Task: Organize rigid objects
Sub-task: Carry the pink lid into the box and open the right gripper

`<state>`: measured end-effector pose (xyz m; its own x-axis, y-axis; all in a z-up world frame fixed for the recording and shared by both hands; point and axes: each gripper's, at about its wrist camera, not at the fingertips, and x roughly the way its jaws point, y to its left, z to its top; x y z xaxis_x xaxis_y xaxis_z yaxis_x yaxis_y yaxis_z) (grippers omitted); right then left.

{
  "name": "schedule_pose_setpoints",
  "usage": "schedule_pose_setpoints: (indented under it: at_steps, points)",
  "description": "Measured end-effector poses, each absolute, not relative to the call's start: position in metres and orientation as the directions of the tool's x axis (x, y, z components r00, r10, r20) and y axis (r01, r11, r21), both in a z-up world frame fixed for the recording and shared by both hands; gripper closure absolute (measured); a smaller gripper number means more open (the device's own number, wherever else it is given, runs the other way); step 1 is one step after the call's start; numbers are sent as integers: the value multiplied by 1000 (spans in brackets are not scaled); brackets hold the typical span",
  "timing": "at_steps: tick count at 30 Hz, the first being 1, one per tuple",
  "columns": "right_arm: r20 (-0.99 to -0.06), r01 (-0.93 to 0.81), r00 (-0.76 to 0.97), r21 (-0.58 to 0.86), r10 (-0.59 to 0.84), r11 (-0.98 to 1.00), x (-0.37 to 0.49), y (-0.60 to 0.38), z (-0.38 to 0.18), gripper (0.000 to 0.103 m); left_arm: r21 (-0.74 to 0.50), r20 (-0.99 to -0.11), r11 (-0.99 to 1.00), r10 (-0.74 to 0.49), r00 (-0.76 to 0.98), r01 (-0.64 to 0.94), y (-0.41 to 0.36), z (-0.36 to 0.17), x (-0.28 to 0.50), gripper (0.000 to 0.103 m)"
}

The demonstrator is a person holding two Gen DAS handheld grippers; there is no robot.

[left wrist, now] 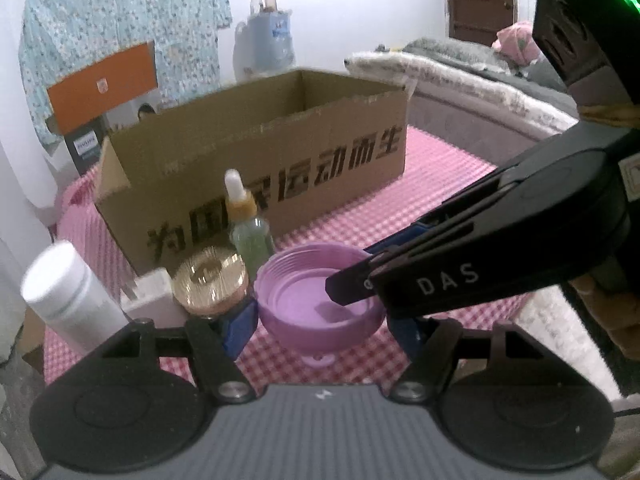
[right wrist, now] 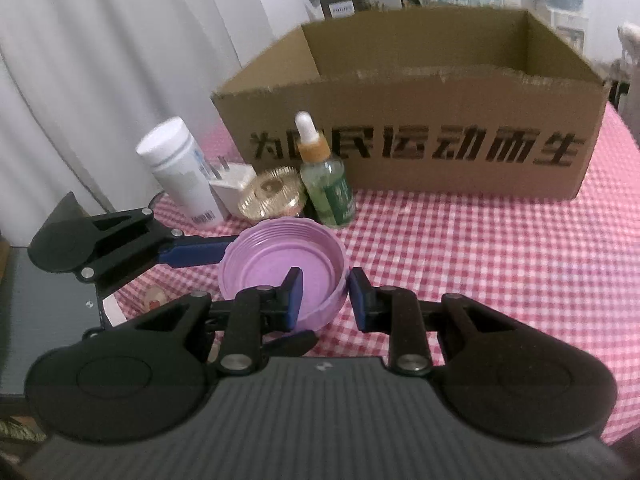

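Note:
A purple plastic lid (left wrist: 316,300) (right wrist: 280,268) lies open side up. My left gripper (left wrist: 320,320) is shut on it across its width. My right gripper (right wrist: 324,296) straddles the lid's near rim, one finger inside and one outside with a small gap, so it reads open. It enters the left wrist view from the right (left wrist: 360,284). Behind the lid stand a green dropper bottle (left wrist: 248,224) (right wrist: 324,184), a gold-lidded jar (left wrist: 210,280) (right wrist: 272,196), a white plug (left wrist: 154,300) (right wrist: 230,188) and a white bottle (left wrist: 68,300) (right wrist: 180,172). An open cardboard box (left wrist: 280,160) (right wrist: 420,120) stands behind them.
The table wears a pink checked cloth (right wrist: 480,260). A bed (left wrist: 480,76) lies to the back right in the left wrist view. An orange box (left wrist: 104,84) and a floral cloth (left wrist: 120,12) are behind the carton. White curtains (right wrist: 100,60) hang at the left.

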<state>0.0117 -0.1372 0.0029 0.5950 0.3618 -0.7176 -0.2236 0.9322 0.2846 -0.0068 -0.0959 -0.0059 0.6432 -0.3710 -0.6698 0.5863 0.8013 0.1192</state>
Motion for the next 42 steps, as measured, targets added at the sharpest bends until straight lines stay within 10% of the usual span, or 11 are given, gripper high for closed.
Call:
schedule_pose_setpoints:
  at_steps: [13, 20, 42]
  points:
    - [-593, -312, 719, 190, 362, 931, 33, -146, 109, 78, 186, -552, 812, -379, 743, 553, -106, 95, 26, 31]
    - [-633, -334, 672, 205, 385, 920, 118, -166, 146, 78, 96, -645, 828, -371, 668, 552, -116, 122, 114, 31]
    - [-868, -150, 271, 389, 417, 909, 347, -177, 14, 77, -28, -927, 889, -195, 322, 458, -129, 14, 329, 31]
